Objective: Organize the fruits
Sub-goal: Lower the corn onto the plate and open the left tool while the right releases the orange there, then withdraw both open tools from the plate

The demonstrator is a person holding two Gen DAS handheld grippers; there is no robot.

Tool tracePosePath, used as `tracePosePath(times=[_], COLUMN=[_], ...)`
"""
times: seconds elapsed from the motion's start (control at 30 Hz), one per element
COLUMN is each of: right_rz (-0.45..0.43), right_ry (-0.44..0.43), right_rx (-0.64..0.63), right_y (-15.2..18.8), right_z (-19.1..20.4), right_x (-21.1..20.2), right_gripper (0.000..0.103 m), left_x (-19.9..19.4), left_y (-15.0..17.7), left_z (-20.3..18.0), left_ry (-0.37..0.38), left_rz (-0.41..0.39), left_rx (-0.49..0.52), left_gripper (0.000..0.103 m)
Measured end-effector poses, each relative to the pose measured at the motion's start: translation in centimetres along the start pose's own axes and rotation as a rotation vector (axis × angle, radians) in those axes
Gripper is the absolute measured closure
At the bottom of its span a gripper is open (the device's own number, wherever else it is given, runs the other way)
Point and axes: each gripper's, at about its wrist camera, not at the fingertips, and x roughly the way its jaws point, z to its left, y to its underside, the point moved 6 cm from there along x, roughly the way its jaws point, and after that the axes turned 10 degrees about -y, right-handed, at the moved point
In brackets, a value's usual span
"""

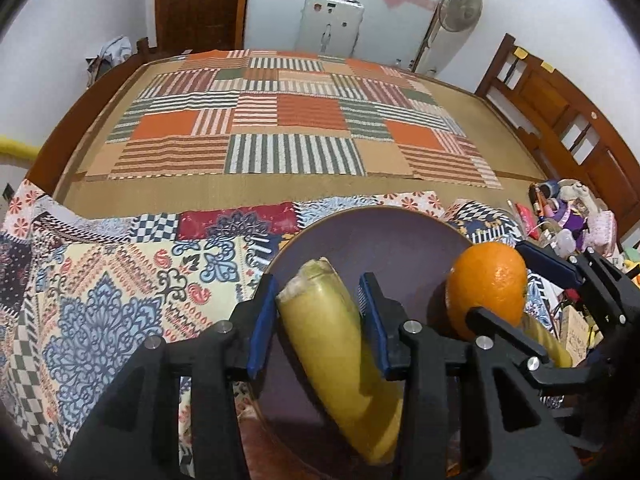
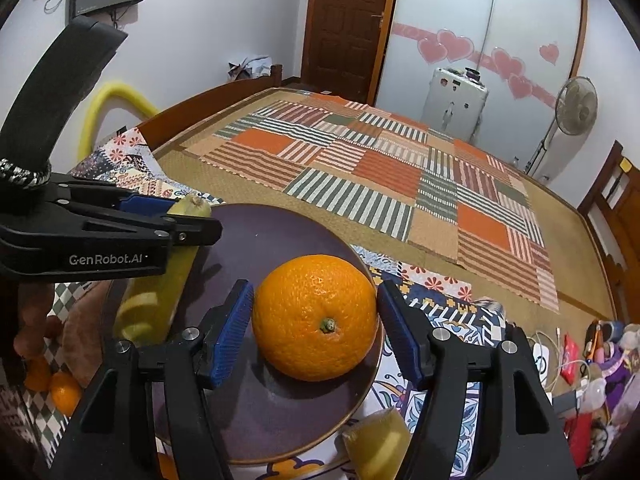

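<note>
The purple plate point(image 2: 256, 240) rests on a patterned quilt point(image 1: 100, 280) at the near edge of a bed laid with a striped patchwork mat point(image 1: 288, 128).

The left hand-held gripper point(image 1: 320, 312) straddles a banana point(image 1: 332, 344) that lies on the plate's left side. The banana's long axis runs from its cut stem end, pointing away toward the far rim, back to the near rim. The left blue pad lies against the peel; a narrow gap shows at the right pad. The jaws are open.

The right hand-held gripper point(image 2: 316, 332) brackets an orange point(image 2: 316, 316) on the plate's right half, stem scar facing the camera. Both pads stand just beside the fruit, clear of it: open.

A 2nd banana point(image 2: 376, 444) lies at the plate's near rim. Small oranges point(image 2: 64, 392) sit left of the plate. Clutter point(image 1: 568, 216) lines the quilt's right edge.
</note>
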Motion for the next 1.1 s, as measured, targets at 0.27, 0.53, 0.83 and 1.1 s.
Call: tracePosePath(times=[0.27,0.53,0.83,1.1], right_rz=[0.007,-0.034,-0.123,-0.188], right_ry=[-0.011,-0.012,-0.014,-0.012], right_rx=[0.012,0.038,0.050,0.025], right_y=[-0.1,0.4,0.8,2.2], right_z=[0.2,0.6,2.9,5.7], right_x=[-0.2,-2.7,-8.0,-12.0], right_gripper=[0.040,0.039,0.039,0.032], left_x=[-2.5,-6.2,-13.4,-18.4], left_y=[0.3,1.2,4.2,7.9], left_z=[-0.4,1.1,2.5,3.1], left_ry=[-0.029,-0.056,-0.101,-0.084], left_rz=[-0.073,-0.145,-0.260,-0.335], left_rx=[0.054,0.041,0.049,0.020], left_gripper=[0.057,0.056,0.041,0.024])
